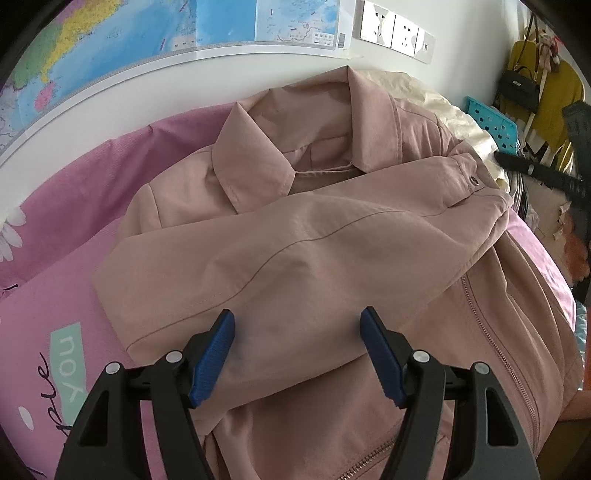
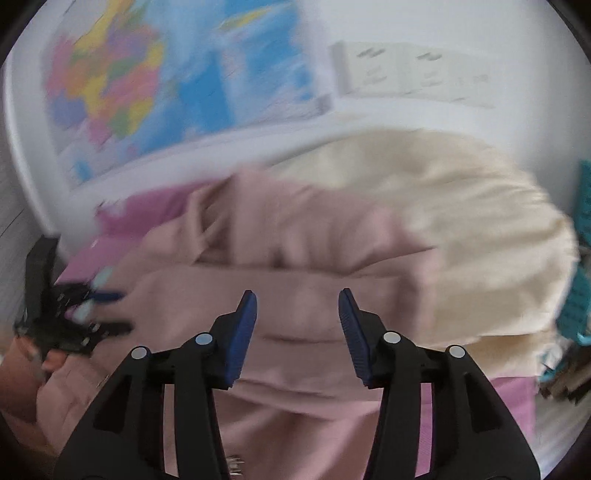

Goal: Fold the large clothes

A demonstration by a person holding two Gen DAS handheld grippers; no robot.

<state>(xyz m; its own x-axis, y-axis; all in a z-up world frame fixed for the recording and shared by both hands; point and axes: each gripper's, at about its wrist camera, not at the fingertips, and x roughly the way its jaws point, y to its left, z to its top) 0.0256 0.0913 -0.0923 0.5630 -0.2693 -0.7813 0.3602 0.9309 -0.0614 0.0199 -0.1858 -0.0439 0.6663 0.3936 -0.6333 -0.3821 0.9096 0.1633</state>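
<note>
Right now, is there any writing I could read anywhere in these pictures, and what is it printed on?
"you": upside down on a mint patch of the pink bedsheet, by the jacket.
Black script beside it: cut off, not readable.
Wall map: labels too small in the left view, blurred in the right.
Wall sockets: no readable marks.

Even daylight, right view motion-blurred

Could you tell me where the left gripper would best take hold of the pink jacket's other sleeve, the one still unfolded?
That sleeve is not visible. On the pink jacket only one sleeve shows, folded across the chest, cuff at right. The open left gripper could instead pinch the fold at its near left edge, probably from below.
</note>
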